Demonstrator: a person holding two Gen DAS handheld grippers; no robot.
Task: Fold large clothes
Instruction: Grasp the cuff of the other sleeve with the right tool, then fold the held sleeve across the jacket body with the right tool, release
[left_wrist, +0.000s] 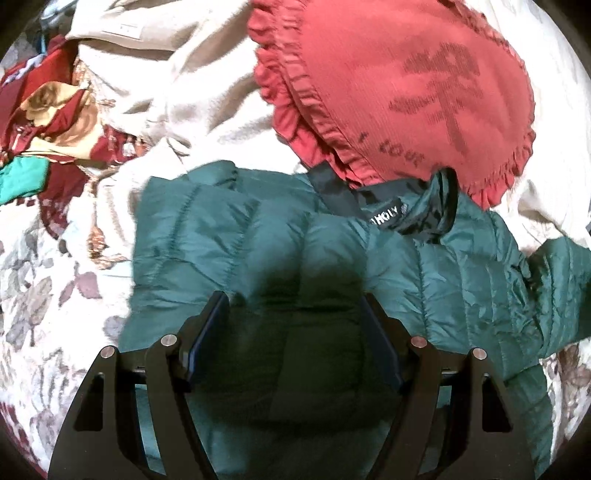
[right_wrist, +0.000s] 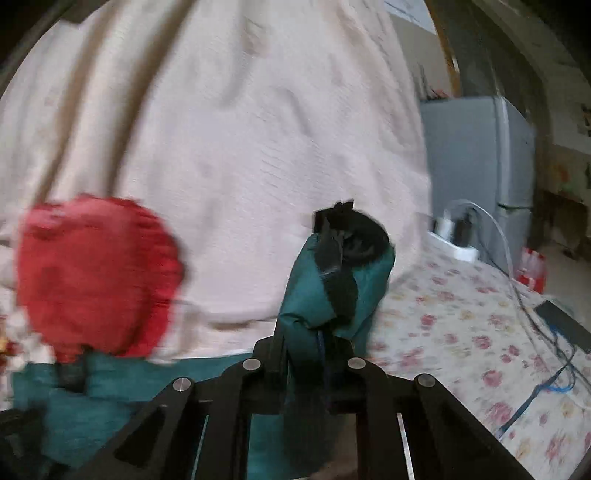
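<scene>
Left hand-held gripper (left_wrist: 295, 306): jaws spread wide, nothing between them. It hangs over the green quilted jacket (left_wrist: 332, 266), casting a shadow on the fabric; whether the fingertips (left_wrist: 218, 306) touch it I can't tell.

Jacket lies spread on the bed, on a floral bedsheet (left_wrist: 44, 295). Collar end points away from the camera — a black neck label (left_wrist: 384, 214) with white lettering shows there. The collar sits right against the frilled edge of a red heart-shaped pillow (left_wrist: 399, 92), which rests on a cream blanket (left_wrist: 207, 103). A pile of red-and-gold patterned cloth (left_wrist: 48, 110) sits at the far left, apart from the jacket.

Right hand-held gripper (right_wrist: 306, 354): jaws nearly closed, pinching a sleeve of the jacket (right_wrist: 332, 288). The sleeve stands up out of the jaws, black cuff (right_wrist: 351, 236) at the top and raised above the bed. The rest of the jacket lies low at the left of the right wrist view, below the red pillow (right_wrist: 96, 273). This view is motion-blurred.

Behind the sleeve — the cream blanket (right_wrist: 221, 129) in a big mound. On the right, a white power strip (right_wrist: 454, 247) and cables (right_wrist: 535, 332) lie on the bedsheet (right_wrist: 461, 350), and a grey fridge (right_wrist: 480, 155) stands past the edge of the bed.
</scene>
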